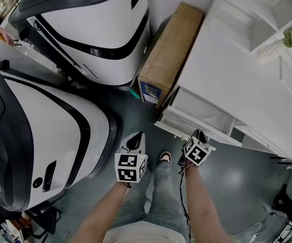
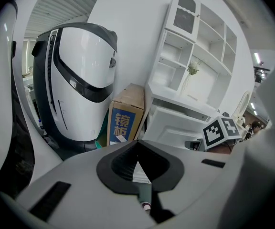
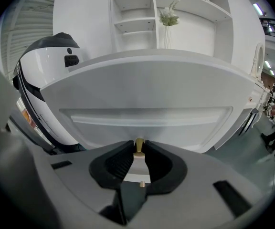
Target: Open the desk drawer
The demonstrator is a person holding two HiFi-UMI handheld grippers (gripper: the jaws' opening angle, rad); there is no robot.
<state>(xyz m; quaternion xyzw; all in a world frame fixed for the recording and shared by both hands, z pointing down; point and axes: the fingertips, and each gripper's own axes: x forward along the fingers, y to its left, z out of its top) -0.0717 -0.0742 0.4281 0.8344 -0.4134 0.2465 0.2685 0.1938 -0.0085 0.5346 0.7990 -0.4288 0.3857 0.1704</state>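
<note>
A: Entry one, drawer (image 1: 201, 110)?
B: White, under the table (image 1: 227, 75) top, standing part-way out. Brass knob (image 3: 139, 146) on its front.
A: Right tongs (image 3: 139, 152)?
B: Narrow, clamped on that knob, one pad either side.
A: Left tongs (image 2: 137, 146)?
B: Tips together, nothing between them. Off the drawer, near the right pair.
A: Sundries?
B: Cardboard box (image 1: 169, 52) just beside the table; two large white machines (image 1: 85, 29) past it.
</note>
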